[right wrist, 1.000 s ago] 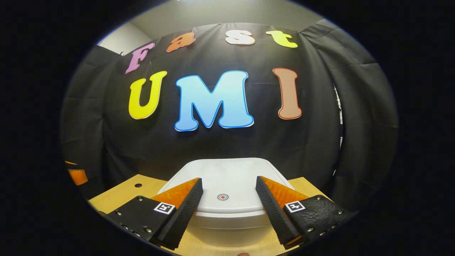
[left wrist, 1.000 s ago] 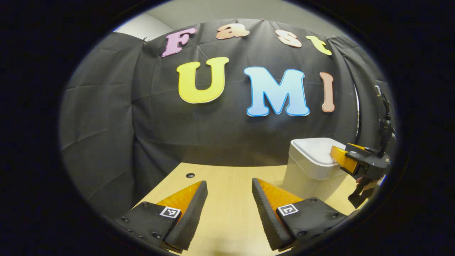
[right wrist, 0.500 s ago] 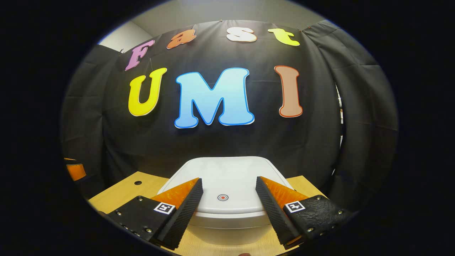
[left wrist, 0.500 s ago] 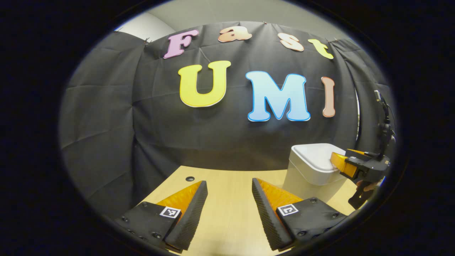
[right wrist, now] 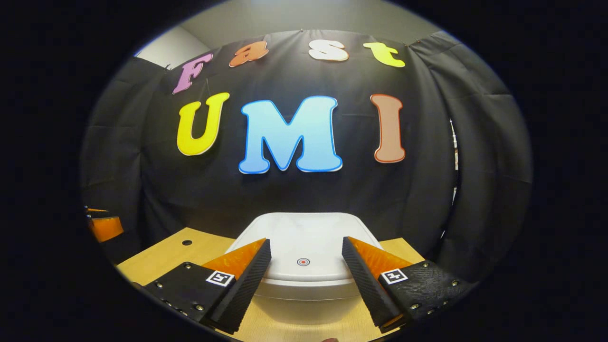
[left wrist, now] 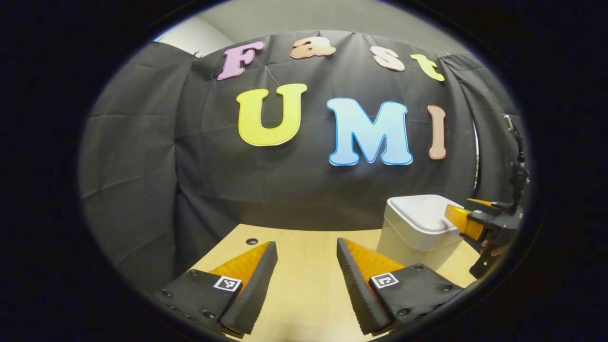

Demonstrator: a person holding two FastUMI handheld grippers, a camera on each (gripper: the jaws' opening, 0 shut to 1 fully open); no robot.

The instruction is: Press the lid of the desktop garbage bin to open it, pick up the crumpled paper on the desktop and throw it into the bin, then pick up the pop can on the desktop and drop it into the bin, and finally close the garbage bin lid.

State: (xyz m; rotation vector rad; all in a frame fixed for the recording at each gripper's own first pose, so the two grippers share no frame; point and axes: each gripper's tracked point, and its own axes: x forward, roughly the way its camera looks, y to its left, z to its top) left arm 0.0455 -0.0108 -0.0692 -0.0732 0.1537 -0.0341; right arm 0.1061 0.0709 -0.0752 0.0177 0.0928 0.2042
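Hovering wide-open over the shut lid [right wrist: 304,237] of the white bin [left wrist: 415,230] on the tabletop [left wrist: 304,266], right tool [right wrist: 304,266] is lining up to press its red dot [right wrist: 303,261], left tool [left wrist: 304,270] idling open, well apart.

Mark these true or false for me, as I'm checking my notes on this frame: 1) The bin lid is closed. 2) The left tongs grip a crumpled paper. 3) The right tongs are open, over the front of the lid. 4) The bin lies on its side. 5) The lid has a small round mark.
1) True: the lid sits flat on the bin.
2) False: the left tongs are open over the bare desktop, holding nothing.
3) True: the right tongs are open, over the lid's front.
4) False: the bin stands upright.
5) True: the round mark shows between the fingers.
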